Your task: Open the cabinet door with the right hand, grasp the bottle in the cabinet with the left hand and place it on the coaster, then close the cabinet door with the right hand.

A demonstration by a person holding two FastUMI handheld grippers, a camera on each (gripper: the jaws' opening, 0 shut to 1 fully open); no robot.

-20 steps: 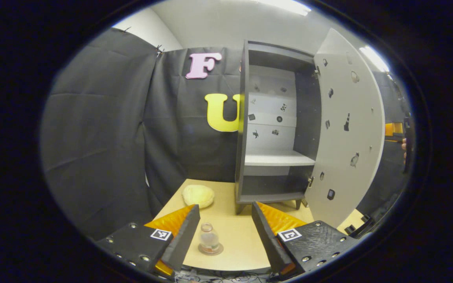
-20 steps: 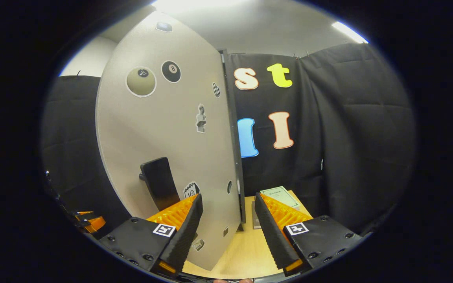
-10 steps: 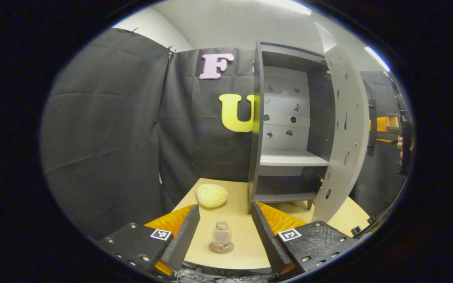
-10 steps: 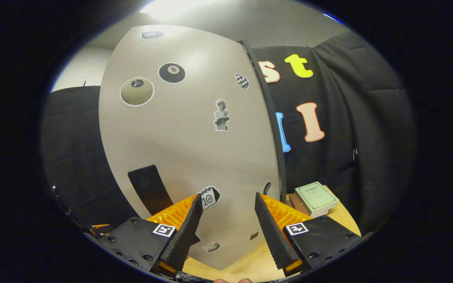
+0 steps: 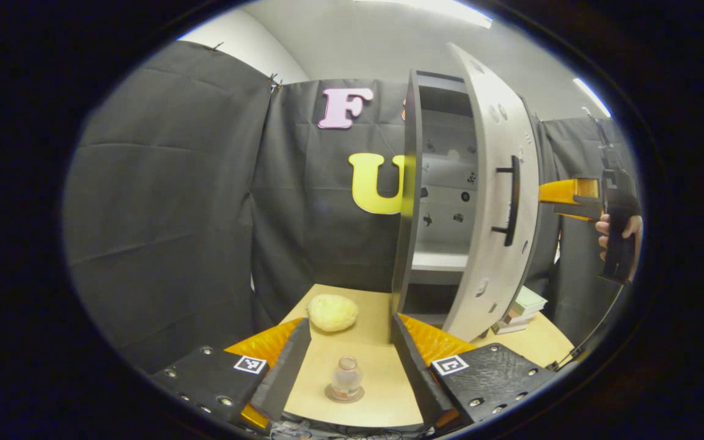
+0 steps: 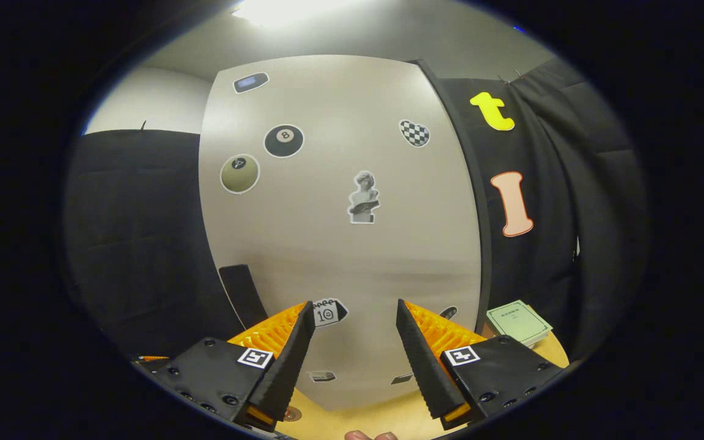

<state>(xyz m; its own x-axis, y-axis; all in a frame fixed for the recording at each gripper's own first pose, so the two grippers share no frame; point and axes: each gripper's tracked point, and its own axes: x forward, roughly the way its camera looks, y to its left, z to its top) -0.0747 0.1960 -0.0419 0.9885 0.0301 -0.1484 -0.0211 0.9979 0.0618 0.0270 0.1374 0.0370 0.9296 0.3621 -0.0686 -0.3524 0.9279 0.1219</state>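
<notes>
I judge that I am in the last step: the bottle point(image 5: 346, 379) already stands on the coaster point(image 5: 344, 394), near me on the table point(image 5: 376, 397), between the spread fingers of my left gripper point(image 5: 347, 360), which holds nothing. The cabinet door point(image 5: 491, 195) is only partly open, with a gap at the left edge of the cabinet point(image 5: 412, 183). My right gripper point(image 6: 352, 360) faces the outer side of the door point(image 6: 340, 232); its fingers are apart and grasp nothing. If they touch the door, I cannot tell. Next I must push the door flat until it meets the frame, beside its handle point(image 5: 509, 192). Through the gap I see one shelf point(image 5: 434, 260), and the visible part of it is bare.
</notes>
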